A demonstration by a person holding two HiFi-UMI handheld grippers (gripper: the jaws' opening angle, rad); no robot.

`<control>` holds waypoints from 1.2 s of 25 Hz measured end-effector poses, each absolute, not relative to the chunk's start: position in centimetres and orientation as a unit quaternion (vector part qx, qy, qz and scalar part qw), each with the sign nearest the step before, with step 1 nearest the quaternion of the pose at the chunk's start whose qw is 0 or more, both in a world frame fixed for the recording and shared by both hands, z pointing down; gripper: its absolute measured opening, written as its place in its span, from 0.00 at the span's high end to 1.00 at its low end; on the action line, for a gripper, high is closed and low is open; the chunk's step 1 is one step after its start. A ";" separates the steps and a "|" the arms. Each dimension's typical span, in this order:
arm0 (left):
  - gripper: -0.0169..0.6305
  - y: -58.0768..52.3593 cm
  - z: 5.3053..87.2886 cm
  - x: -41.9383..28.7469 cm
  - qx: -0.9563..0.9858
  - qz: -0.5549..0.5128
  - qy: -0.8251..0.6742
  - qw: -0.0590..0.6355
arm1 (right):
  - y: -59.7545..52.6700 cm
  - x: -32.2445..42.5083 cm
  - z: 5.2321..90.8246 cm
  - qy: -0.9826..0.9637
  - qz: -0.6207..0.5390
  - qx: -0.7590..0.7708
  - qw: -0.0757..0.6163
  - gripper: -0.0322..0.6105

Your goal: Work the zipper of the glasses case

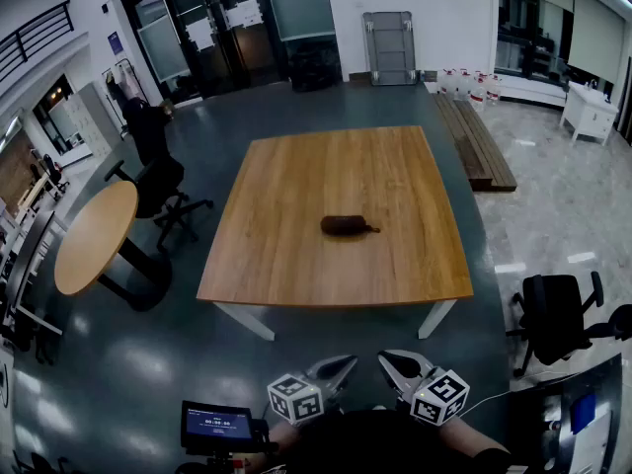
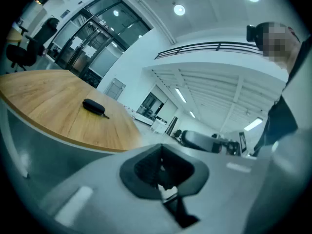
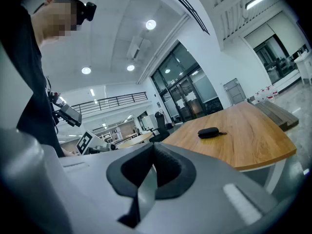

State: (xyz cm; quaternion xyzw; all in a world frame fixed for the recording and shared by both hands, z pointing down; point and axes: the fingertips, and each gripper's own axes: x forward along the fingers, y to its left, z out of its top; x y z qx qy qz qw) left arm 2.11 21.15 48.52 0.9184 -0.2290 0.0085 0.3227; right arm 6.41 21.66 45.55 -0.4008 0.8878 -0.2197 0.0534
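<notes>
A dark oval glasses case lies near the middle of the square wooden table, its zipper pull strap pointing right. Both grippers are held close to the person's body, well short of the table's near edge. My left gripper and right gripper point toward the table, both shut with nothing between the jaws. From the left gripper view the case sits far off on the tabletop, beyond the shut jaws of the left gripper. The right gripper view shows the case at a distance past the right gripper.
A round wooden table and black office chair stand to the left. Another black chair stands at right. A small screen sits low left by the person. Wooden planks lie on the floor beyond the table.
</notes>
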 end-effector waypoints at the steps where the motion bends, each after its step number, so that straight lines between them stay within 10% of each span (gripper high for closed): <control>1: 0.97 21.1 48.5 2.2 0.919 0.009 -0.228 0.322 | 21.6 6.5 45.6 0.888 -0.219 -0.401 0.053 0.94; 30: 0.97 18.1 46.7 1.5 0.914 0.006 -0.239 0.329 | 18.3 8.6 44.0 0.863 -0.249 -0.427 0.103 0.94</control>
